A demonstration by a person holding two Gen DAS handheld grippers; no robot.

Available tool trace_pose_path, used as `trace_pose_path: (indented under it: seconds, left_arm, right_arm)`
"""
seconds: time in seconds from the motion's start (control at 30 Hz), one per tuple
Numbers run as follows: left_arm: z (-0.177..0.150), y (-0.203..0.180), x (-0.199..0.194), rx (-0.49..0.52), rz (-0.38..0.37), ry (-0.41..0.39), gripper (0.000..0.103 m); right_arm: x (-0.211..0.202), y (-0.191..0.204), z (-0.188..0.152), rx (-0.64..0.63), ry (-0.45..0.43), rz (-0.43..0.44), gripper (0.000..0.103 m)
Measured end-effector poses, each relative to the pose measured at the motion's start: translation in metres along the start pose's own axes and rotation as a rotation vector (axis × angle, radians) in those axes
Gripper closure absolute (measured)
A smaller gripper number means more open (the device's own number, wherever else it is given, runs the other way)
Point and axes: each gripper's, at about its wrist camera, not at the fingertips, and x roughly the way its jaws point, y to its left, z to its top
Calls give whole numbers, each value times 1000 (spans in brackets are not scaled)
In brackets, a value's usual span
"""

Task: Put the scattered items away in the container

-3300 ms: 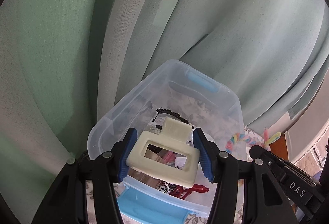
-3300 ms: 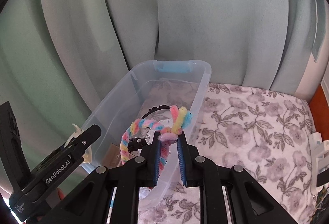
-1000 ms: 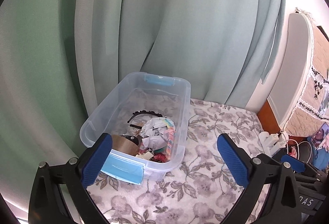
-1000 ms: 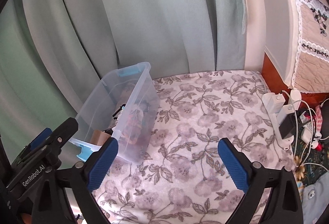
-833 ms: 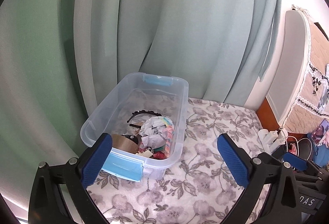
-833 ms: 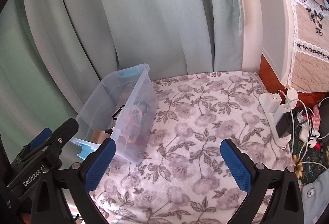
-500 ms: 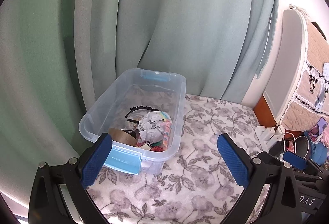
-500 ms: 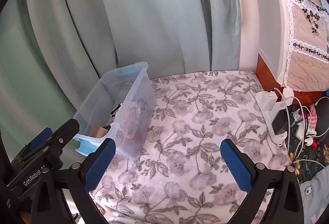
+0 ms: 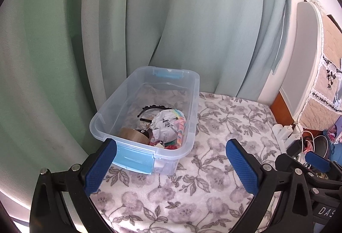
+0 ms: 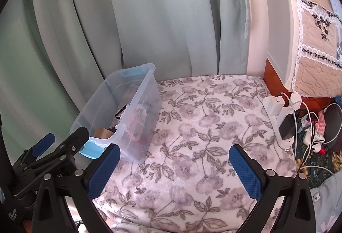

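Left gripper (image 9: pixel 171 166): two black fingers, blue ribbed pads, spread wide, nothing between them. It hangs over the near edge of the blanket (image 9: pixel 213 169), its left pad in line with the near latch of the box (image 9: pixel 193 104). Right gripper (image 10: pixel 174 171): same build, also spread wide and empty, over the middle of the blanket.

One clear plastic box, rectangular, rounded corners, no lid on, two pale blue latches, one at each short end. It sits at the back left corner of the blanket, against the curtain (image 9: pixel 181 19).

Inside the box, counted as far as visible:
- one black toothed headband (image 9: pixel 154 108), curved, toward the middle
- one ball of crumpled white paper (image 9: pixel 163 124)
- one fuzzy pastel twist (image 9: pixel 180 126) of pink, yellow and blue along the right wall
- one roll of brown tape (image 9: pixel 132 134) at the near end
- small red and green bits under the paper at the near end, too jumbled to tell apart or count

The blanket is white fleece with a grey flower and leaf print, soft and slightly rumpled; apart from the box it carries nothing.

Room: pale green curtain in heavy vertical folds behind and to the left. To the right, a white power strip (image 10: pixel 277 113) with plugs and white cables, off the blanket's right edge, and a quilted beige cover (image 10: pixel 316 40) with lace trim behind it.
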Motion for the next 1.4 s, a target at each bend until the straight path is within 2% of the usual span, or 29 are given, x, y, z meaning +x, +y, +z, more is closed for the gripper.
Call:
trace_pose_path:
  seconds: [1.4]
  left_arm:
    - [-6, 7, 5, -15, -27, 22, 1]
  right_arm:
    - [-1, 3, -8, -33, 15, -41, 0]
